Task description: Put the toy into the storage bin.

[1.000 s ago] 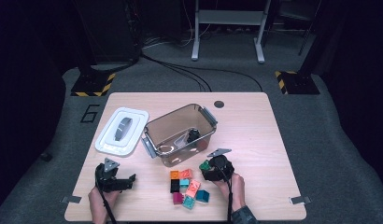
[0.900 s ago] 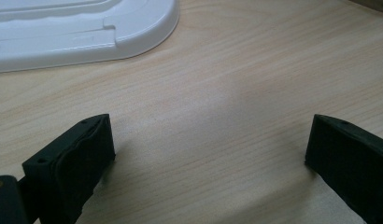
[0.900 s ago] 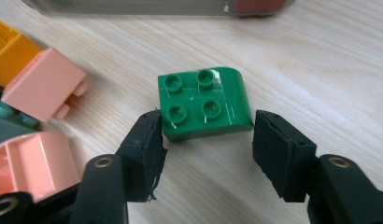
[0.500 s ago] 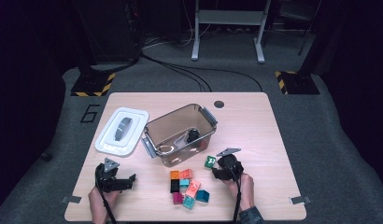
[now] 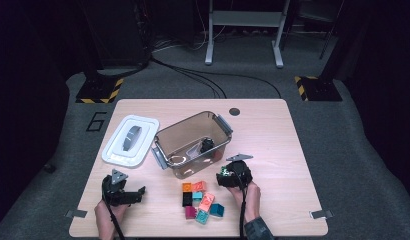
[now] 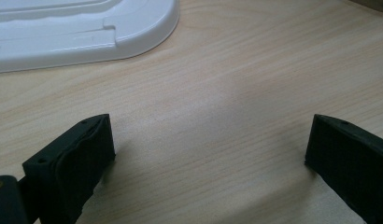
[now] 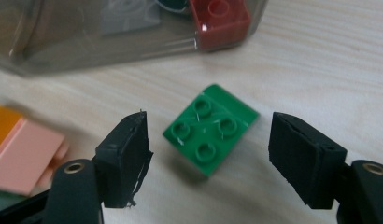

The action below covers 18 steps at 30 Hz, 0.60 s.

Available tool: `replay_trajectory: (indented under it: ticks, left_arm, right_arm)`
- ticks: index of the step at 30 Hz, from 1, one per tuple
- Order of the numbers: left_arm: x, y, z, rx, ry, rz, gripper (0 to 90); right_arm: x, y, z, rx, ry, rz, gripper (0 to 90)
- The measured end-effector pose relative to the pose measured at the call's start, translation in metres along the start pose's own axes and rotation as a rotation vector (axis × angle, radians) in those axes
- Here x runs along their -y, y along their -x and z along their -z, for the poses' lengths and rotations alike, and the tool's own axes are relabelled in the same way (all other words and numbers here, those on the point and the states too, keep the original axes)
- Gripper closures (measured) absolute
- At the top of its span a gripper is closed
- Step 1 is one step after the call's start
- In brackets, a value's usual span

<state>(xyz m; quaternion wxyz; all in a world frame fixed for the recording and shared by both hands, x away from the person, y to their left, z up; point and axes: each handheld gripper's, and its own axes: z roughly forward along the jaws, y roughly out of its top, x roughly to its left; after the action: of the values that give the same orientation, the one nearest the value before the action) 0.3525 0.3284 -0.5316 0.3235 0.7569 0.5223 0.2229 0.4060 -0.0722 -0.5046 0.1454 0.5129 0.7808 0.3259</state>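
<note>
While left gripper (image 5: 124,192) stays parked on table (image 5: 273,130) below white lid (image 5: 130,140), jaws spread and empty, right gripper (image 7: 208,154) has just opened wider; green brick (image 7: 211,128) lies loose between jaws, beside clear box (image 5: 190,142).

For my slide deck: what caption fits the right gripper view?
Right gripper, jaws just opened, straddles a green brick lying on the table beside the clear bin.

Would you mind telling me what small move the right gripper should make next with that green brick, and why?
Probably close the right gripper on the green brick. Its jaws have just been opening and now stand apart on either side of the brick, which lies studs-up on the table, with neither pad touching it. The clear bin stands just beyond.
</note>
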Motion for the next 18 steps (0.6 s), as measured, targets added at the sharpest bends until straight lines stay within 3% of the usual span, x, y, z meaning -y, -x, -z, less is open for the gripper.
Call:
replay_trajectory:
  ticks: [5, 13, 18]
  left_arm:
    - [0.0, 0.0, 0.0, -0.003, 0.006, 0.0, 1.3]
    - [0.0, 0.0, 0.0, -0.003, 0.006, 0.001, 1.3]
    - [0.0, 0.0, 0.0, -0.004, 0.006, 0.0, 1.3]
  right_arm:
    - [-0.001, 0.001, -0.006, 0.019, -0.016, 0.001, 39.6]
    - [0.008, 0.016, 0.008, 0.048, -0.023, 0.012, 54.3]
    - [0.015, 0.025, 0.009, 0.051, -0.001, 0.023, 50.8]
